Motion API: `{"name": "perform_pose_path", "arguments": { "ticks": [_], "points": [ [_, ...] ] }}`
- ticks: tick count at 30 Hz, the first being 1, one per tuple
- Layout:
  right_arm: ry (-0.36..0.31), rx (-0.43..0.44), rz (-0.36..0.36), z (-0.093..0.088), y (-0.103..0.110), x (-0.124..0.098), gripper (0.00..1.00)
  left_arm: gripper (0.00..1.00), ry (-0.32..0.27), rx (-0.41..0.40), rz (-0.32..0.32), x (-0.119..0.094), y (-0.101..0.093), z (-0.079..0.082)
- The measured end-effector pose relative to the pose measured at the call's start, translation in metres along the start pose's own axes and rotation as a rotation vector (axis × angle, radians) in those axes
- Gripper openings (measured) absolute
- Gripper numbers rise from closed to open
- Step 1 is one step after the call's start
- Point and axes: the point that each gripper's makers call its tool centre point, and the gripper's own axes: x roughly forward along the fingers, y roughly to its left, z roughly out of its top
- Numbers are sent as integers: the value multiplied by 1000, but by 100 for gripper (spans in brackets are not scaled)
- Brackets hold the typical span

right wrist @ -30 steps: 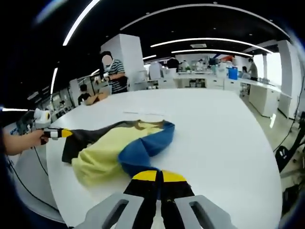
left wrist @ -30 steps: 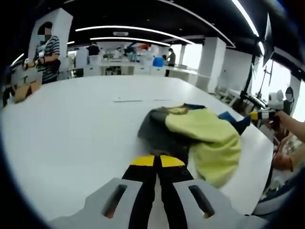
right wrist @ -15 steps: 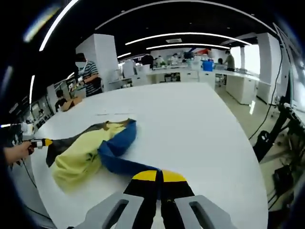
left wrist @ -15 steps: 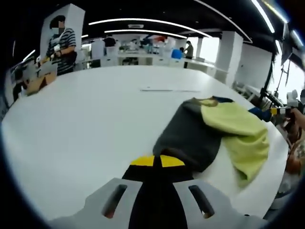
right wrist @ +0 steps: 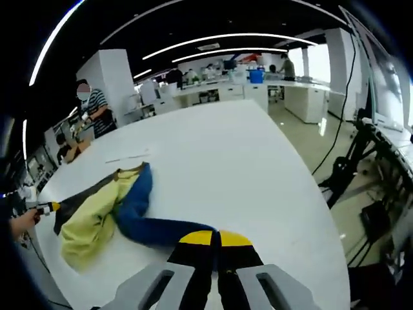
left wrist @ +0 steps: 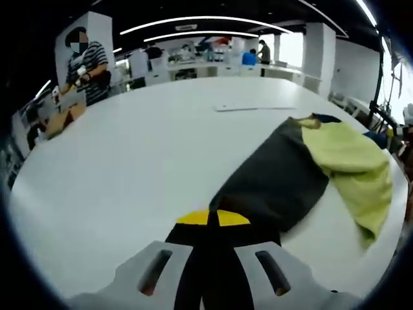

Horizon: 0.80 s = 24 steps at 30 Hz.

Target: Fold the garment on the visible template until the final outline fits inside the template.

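1. the large white round-edged table [left wrist: 129, 148] carries everything; we see no clear template outline, only a thin pale strip [left wrist: 255, 108] on the far side of it.
2. the soft garment of dark grey, yellow-green and blue cloth [left wrist: 310, 161] lies bunched near the table's right edge in the left gripper view, its grey sleeve stretched toward us.
3. in the right gripper view the garment [right wrist: 103, 206] sits at the near left, its blue sleeve [right wrist: 155, 229] drawn out long.
4. we judge this a spreading pull: draw both sleeves evenly apart, low over the table, without dragging cloth off the edge.
5. the left gripper [left wrist: 209, 219] is closed on the grey sleeve.
6. the right gripper [right wrist: 215, 239] is clamped on the blue sleeve.
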Motion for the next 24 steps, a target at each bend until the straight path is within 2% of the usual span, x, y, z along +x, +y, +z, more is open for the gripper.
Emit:
{"name": "perform_pose_path", "arguments": {
  "ticks": [5,8,11,13,16,20,24],
  "points": [
    [41,36,-56,-6,-22,2,0,0,19,21,27,3,11,-1],
    [70,45,-90,-8,-43,9,0,0,26,28,38,5,16,-2],
    [91,49,-107,-13,-51,11,0,0,38,40,45,8,20,-3],
    [104,51,-114,-14,-58,20,0,0,66,80,51,11,23,-6],
    [126,53,-137,-18,-66,24,0,0,65,84,49,14,27,-1],
    [152,54,-174,-25,-66,17,0,0,66,102,62,17,33,6],
    [188,7,-204,-26,-85,23,0,0,73,111,74,19,37,7]
  ]
}}
